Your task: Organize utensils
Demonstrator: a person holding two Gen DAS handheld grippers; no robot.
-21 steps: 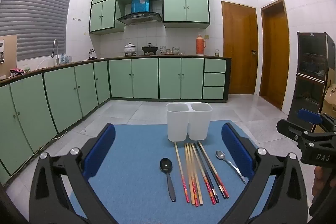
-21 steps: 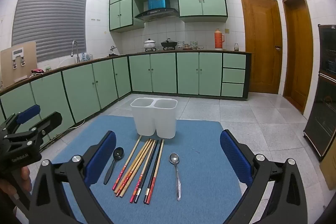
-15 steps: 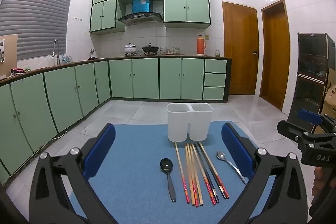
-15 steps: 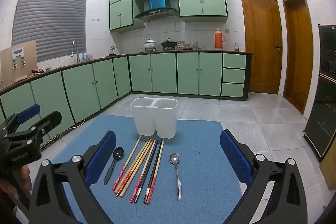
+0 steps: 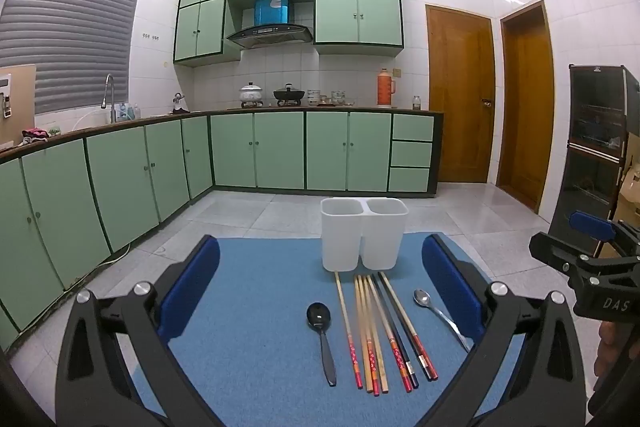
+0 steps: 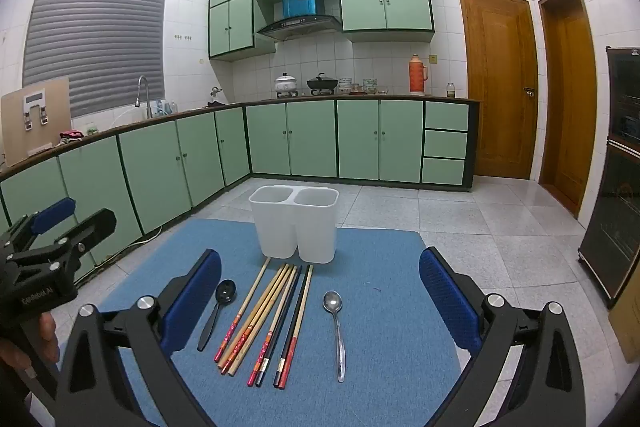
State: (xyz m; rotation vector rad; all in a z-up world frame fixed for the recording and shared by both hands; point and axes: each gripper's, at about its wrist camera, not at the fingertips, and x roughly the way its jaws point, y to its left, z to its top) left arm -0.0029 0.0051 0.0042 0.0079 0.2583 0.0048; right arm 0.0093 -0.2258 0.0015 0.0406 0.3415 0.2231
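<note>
The left gripper [image 5: 320,285] is spread wide, its blue pads [image 5: 191,285] far apart and nothing touching them. Between its fingers, low on the blue mat [image 5: 256,355], lies the black spoon [image 5: 321,335], bowl pointing away, nearer the left pad than the right. Just right of the spoon sits the row of chopsticks [image 5: 376,331], fanned a little, red-patterned ends toward the gripper and plain tips reaching away. The metal spoon [image 5: 436,313] lies hard by the right-hand finger, its handle running under that pad's edge in the left wrist view. Beyond the chopstick tips, ahead of the fingers and slightly toward the right one, stands the white two-compartment holder [image 5: 363,233], upright, both compartments empty as far as can be seen.

The right gripper [image 6: 320,285] is likewise wide open and holds nothing. Here the black spoon lies just inside its left-hand pad [image 6: 191,303], the chopsticks fill the left half of the gap, and the metal spoon rests near the middle, handle toward the gripper. The holder stands ahead, a bit left of centre, almost touching the far chopstick tips.

Each tool shows at the edge of the other's view, with a hand [image 6: 24,343] on its grip. Past the mat are pale floor tiles [image 6: 460,227], green cabinets [image 6: 312,139] and two wooden doors [image 6: 500,83].
</note>
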